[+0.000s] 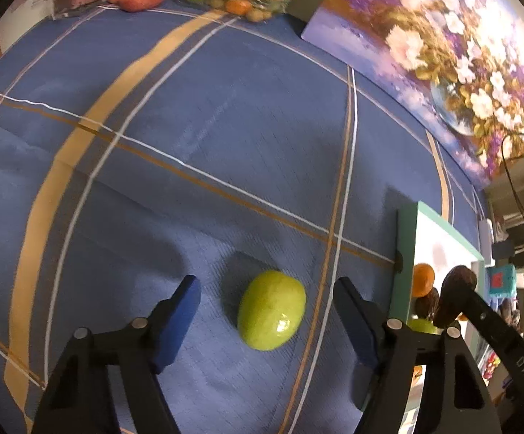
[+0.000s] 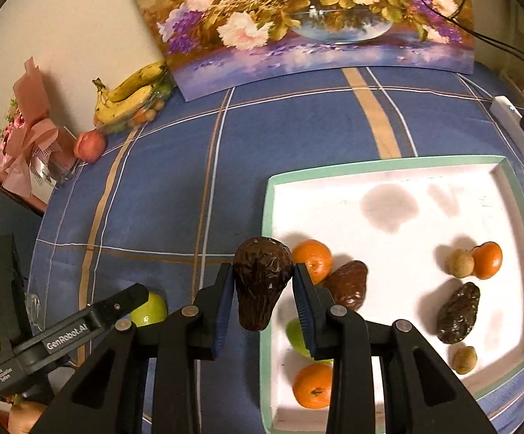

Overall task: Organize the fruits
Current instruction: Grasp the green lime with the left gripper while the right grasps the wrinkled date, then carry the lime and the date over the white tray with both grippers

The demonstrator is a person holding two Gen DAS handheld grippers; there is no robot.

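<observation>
My left gripper (image 1: 267,289) is open, its jaws on either side of a green fruit (image 1: 271,310) that lies on the blue checked cloth; this fruit also shows in the right wrist view (image 2: 150,310). My right gripper (image 2: 263,276) is shut on a dark brown avocado (image 2: 262,282), held above the left rim of the white tray (image 2: 267,217); the avocado also shows in the left wrist view (image 1: 455,294). In the tray lie oranges (image 2: 312,258), two more dark avocados (image 2: 458,313), a green fruit (image 2: 298,336) and small brown fruits (image 2: 460,262).
Bananas (image 2: 132,90) on a clear tub of fruit and a red apple (image 2: 90,145) sit at the far left by the wall. A flower painting (image 2: 298,18) leans at the back. A pink bouquet (image 2: 27,126) stands left. A white power strip (image 2: 515,126) lies right.
</observation>
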